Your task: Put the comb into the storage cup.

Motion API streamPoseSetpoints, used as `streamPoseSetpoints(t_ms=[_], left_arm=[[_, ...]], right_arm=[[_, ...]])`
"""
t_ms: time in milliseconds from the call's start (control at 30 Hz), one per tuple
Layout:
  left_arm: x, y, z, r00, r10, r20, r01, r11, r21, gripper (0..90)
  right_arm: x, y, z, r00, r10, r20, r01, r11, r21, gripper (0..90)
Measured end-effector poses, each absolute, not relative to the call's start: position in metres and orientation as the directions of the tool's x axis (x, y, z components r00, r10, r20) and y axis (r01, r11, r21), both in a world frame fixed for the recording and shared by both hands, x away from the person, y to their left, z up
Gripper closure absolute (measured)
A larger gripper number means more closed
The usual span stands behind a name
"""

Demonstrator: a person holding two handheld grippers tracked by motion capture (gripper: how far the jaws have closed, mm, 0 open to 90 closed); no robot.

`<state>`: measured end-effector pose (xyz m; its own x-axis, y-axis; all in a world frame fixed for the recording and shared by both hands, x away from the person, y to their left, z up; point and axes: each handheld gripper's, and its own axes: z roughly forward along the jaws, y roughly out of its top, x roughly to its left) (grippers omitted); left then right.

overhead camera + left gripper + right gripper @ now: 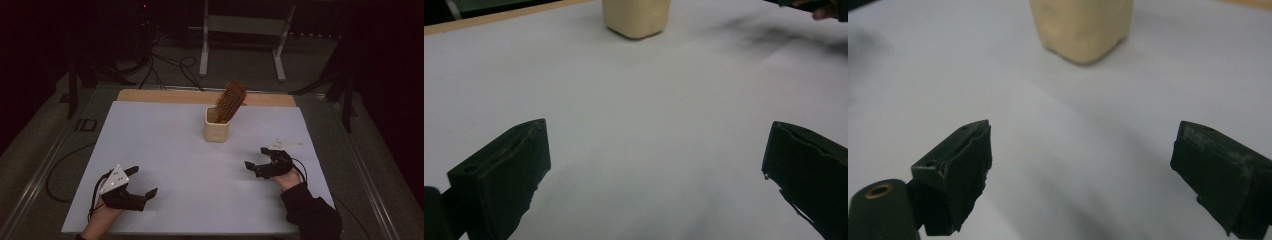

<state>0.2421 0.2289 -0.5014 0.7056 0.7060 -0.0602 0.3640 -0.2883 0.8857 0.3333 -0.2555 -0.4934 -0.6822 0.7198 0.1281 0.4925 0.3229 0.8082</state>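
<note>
A cream square cup [217,125] stands upright at the middle of the white table sheet [165,145], with a brown hairbrush [231,101] leaning out of it, bristle head up. My left gripper [143,181] rests near the front left of the sheet, open and empty. My right gripper [255,157] sits at the front right, open and empty too. In the left gripper view the cup [637,16] is far ahead between the spread jaws of the left gripper [656,160]. The right gripper view has the cup [1082,25] closer, above the wide gap of the right gripper [1083,160].
A wooden table edge [165,96] shows beyond the sheet. Behind the table are a white metal stand [205,45] and loose black cables [170,67] on the floor. Dark floor surrounds the table.
</note>
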Motion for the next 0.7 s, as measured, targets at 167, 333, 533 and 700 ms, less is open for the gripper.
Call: streamPoseSetpoints(t_ms=[167,333,533,700], left_arm=[[0.242,0.229,-0.502,0.705,0.706,-0.058,0.364,-0.290,0.885,0.0],[0.242,0.229,-0.502,0.705,0.707,-0.059,0.366,-0.291,0.884,0.0],[0.242,0.228,-0.502,0.705,0.707,-0.060,0.369,-0.292,0.882,0.0],[0.241,0.229,-0.502,0.705,0.707,-0.055,0.367,-0.297,0.882,0.0]], right_arm=[[0.321,-0.262,-0.502,-0.683,0.723,0.105,0.495,0.353,0.794,9.1],[0.311,-0.269,-0.507,-0.684,0.723,0.094,0.490,0.361,0.793,9.1],[0.299,-0.274,-0.509,-0.694,0.715,0.083,0.482,0.377,0.791,9.1],[0.289,-0.279,-0.507,-0.679,0.733,0.037,0.463,0.388,0.797,9.0]])
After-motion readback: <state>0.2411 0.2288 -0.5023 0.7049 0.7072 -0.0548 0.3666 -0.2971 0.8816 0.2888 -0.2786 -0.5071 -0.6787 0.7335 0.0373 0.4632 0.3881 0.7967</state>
